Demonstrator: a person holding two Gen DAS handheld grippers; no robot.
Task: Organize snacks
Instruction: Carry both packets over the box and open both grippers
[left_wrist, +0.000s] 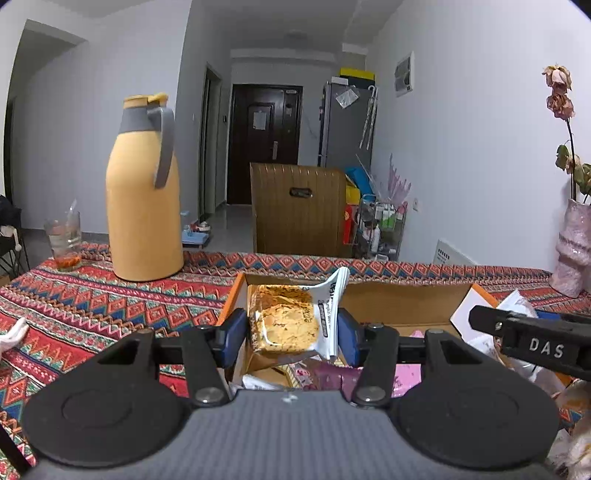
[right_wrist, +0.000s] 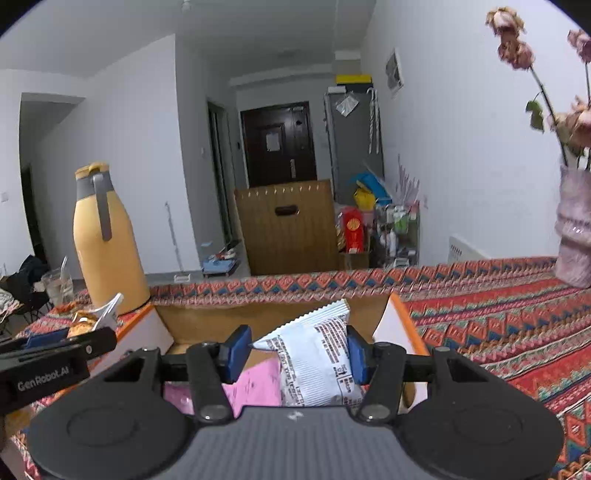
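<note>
Snack sorting over the cardboard box (left_wrist: 402, 301) at the table's far edge: left gripper (left_wrist: 291, 332) clamps a biscuit packet (left_wrist: 284, 317), right gripper (right_wrist: 297, 354) a white sachet (right_wrist: 317, 362), both held above the box's pink packets (right_wrist: 255, 384), likely for placing.

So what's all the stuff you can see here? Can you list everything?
Cookie packet: one, golden with a white edge, held over the box.
White packet: one, white with black print, held over the box.
Cardboard box: one, brown with orange rim, open on the table.
Pink packets: a few, pink, inside the box.
Thermos jug: one, yellow with grey handle, far left of the table.
Glass: one, clear, left of the jug.
Vase: one, pink, dried flowers, far right.
Tablecloth: one, red patterned.
Left gripper: black, blue pads, shut on the cookie packet.
Right gripper: same, shut on the white packet.
</note>
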